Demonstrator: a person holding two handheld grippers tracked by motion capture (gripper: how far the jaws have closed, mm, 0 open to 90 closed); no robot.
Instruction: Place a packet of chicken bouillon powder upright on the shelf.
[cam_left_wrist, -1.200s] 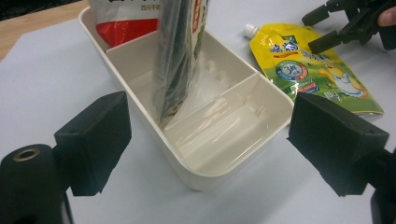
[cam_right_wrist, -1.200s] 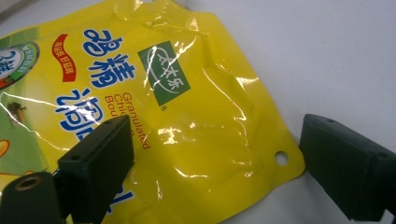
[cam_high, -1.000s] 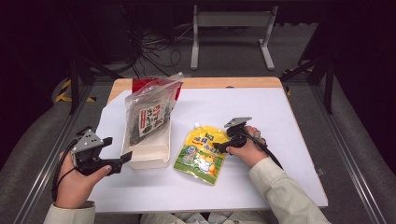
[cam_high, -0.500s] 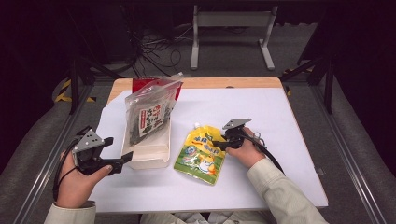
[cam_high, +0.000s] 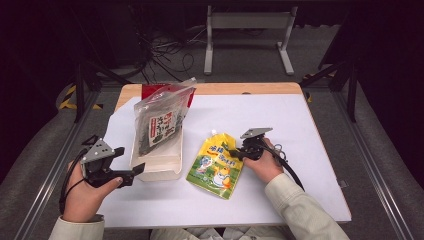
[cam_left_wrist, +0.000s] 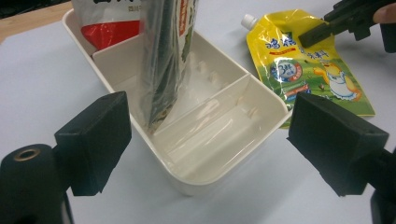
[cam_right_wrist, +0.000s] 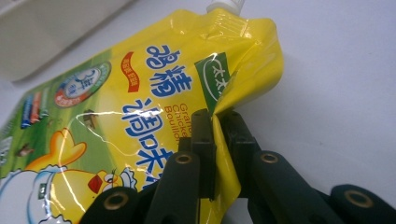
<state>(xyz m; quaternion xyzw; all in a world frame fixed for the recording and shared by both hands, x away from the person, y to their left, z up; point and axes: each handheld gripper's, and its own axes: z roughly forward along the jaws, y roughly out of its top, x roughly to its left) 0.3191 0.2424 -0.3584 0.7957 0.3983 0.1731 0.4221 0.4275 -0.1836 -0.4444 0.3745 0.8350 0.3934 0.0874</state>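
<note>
A yellow spouted pouch (cam_high: 217, 160) lies flat on the white table, right of a cream divided tray (cam_high: 161, 161). My right gripper (cam_high: 235, 154) has just been closing, and its jaws now pinch the pouch's right edge (cam_right_wrist: 218, 140), which is folded up between the pads. A clear bag of dark seaweed (cam_high: 159, 121) stands tilted in the tray, with a red-and-white bag (cam_left_wrist: 109, 28) behind it. My left gripper (cam_high: 131, 162) rests at the tray's near left corner, its jaws wide apart with the tray's near end (cam_left_wrist: 210, 177) in front of them.
The white sheet (cam_high: 300, 125) covers the wooden table, with free room on its right and far sides. Metal rails run along both table sides. Cables and a stand sit on the floor beyond the far edge.
The right gripper's jaws have closed onto the pouch's edge. The left hand and gripper have stayed in place.
</note>
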